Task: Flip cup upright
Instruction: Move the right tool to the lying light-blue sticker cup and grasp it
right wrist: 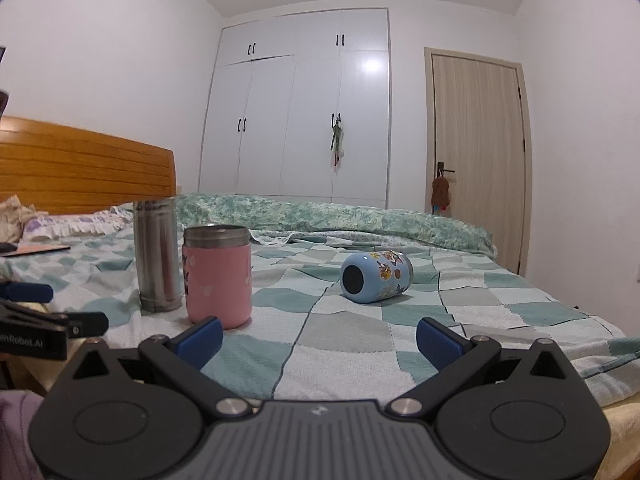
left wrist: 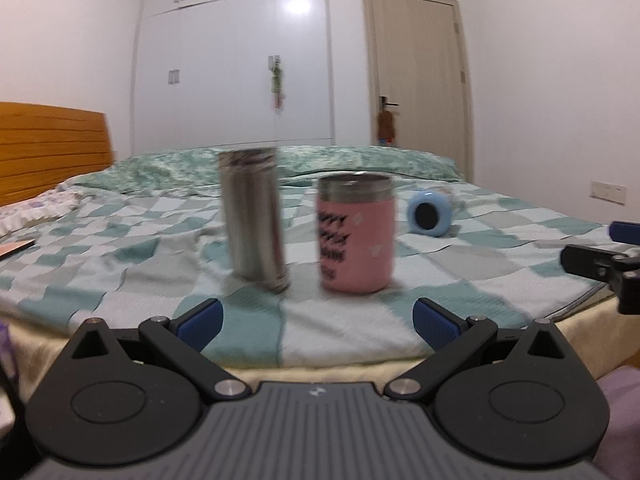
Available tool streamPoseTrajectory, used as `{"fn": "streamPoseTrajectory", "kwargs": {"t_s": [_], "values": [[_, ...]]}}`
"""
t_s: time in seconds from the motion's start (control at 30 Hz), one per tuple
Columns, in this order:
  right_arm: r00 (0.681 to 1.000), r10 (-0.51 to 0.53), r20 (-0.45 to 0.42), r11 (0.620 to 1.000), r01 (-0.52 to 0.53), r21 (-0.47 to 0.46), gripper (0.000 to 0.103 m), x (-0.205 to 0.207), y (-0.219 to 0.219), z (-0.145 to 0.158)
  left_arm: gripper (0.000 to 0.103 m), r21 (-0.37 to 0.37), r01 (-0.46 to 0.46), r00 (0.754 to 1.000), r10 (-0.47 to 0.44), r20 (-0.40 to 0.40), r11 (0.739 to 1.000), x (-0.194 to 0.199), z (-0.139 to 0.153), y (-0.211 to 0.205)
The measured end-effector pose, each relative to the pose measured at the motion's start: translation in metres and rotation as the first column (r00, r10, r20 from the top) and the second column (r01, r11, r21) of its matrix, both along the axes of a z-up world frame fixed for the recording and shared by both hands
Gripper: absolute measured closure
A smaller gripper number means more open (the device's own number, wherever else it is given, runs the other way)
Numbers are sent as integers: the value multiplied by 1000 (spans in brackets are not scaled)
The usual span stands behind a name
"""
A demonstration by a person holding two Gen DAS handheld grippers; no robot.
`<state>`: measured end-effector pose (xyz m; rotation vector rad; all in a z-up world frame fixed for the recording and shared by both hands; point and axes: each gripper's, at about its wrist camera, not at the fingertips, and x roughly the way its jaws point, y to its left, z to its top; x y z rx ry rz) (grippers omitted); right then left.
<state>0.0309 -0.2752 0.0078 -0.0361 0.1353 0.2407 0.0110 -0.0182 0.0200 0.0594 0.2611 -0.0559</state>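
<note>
I hold a gripper in each hand at the near edge of a bed covered in a green, grey and white checked quilt (right wrist: 352, 336). My right gripper (right wrist: 319, 332) has its blue-padded fingers spread wide and holds nothing. My left gripper (left wrist: 318, 320) is equally wide open and empty.

The cup that needs flipping is a small blue cup (right wrist: 376, 277) printed with cartoon stickers. It lies on its side on the quilt, well ahead of my right gripper and slightly to its right, with one dark round end facing me. I cannot tell whether that end is the mouth or the base.

To its left, well apart from it, stand two upright vessels just beside each other: a pink cup (right wrist: 218, 276) with a steel rim and a tall steel flask (right wrist: 157, 255).

I judge several risks. The blue cup is round and rests on soft bedding, so a nudge could send it rolling away. A grip across its curved, glossy side may slip. Misreading that dark end would leave it upside down. The soft, uneven quilt may also tip it after release.
</note>
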Motion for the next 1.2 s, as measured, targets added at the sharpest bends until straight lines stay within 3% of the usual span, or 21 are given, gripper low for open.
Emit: {"fn": "streamPoseTrajectory", "kwargs": {"t_s": [0.3,0.53,0.87,1.2], "values": [[998,-17,-59,998,13,-65,0,48,-46,35,0,55,186,982,-184,-35,981,49,62,-54],[990,-27,-139,993,11,-115,0,100,-81,51,0,136,272,960,-258,-111,953,123,98,-113],[968,-21,-251,990,-14,-137,0,182,-125,69,0,202,327,925,-268,-270,923,227,112,-179],[928,-28,-372,989,-28,-144,0,279,-165,70,0,297,316,885,-167,-435,901,343,95,-220]]}}
